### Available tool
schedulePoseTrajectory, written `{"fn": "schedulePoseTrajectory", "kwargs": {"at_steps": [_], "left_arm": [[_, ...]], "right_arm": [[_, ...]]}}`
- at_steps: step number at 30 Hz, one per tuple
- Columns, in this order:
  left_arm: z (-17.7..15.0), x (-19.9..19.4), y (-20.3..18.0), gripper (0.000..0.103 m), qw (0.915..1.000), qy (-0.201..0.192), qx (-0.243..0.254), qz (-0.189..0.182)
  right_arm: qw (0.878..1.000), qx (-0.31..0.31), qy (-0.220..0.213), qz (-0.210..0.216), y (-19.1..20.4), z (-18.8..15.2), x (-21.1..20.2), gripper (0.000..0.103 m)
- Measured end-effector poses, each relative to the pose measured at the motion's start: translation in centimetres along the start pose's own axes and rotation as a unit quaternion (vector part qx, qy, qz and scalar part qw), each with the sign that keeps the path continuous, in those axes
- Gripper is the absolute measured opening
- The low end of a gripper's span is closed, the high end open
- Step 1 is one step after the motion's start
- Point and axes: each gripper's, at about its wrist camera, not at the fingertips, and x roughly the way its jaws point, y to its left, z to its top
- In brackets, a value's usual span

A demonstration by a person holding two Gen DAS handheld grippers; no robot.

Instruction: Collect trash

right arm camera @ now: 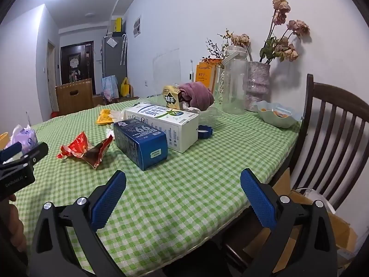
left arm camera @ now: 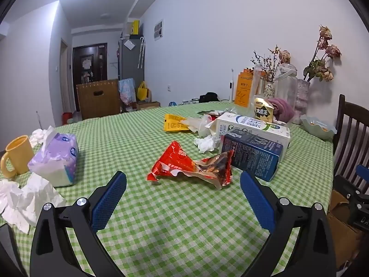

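With both grippers' fingers spread and empty, the left gripper [left arm camera: 183, 185] should lower squarely over the crumpled red foil snack wrapper [left arm camera: 190, 167] on the green checked tabletop [left arm camera: 173, 219], then pinch its raised middle.

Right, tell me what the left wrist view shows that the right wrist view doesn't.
Only the left wrist view: the whole yellow mug and crumpled tissues by the table's near left edge.
Only the right wrist view: the blue ring-shaped lid behind the white carton, and the whole chair back.
Both: red wrapper, blue carton, green checked tablecloth.
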Motion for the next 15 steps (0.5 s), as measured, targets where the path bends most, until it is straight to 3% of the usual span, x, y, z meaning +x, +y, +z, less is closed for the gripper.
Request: {"fn": "schedulePoseTrajectory", "kwargs": {"at_steps": [4, 15], "left_arm": [[0.0, -0.8, -0.8, 0.096, 0.9998, -0.012, 0.0, 0.016], [0.2, -0.3, 0.5, 0.096, 0.9998, -0.003, -0.02, 0.004]], "right_arm": [[1.0, -0.027, -0.001, -0.012, 0.9, 0.0, 0.0, 0.095], [1.0, 0.007, -0.005, 0.008, -0.1, 0.0, 0.0, 0.095]]}}
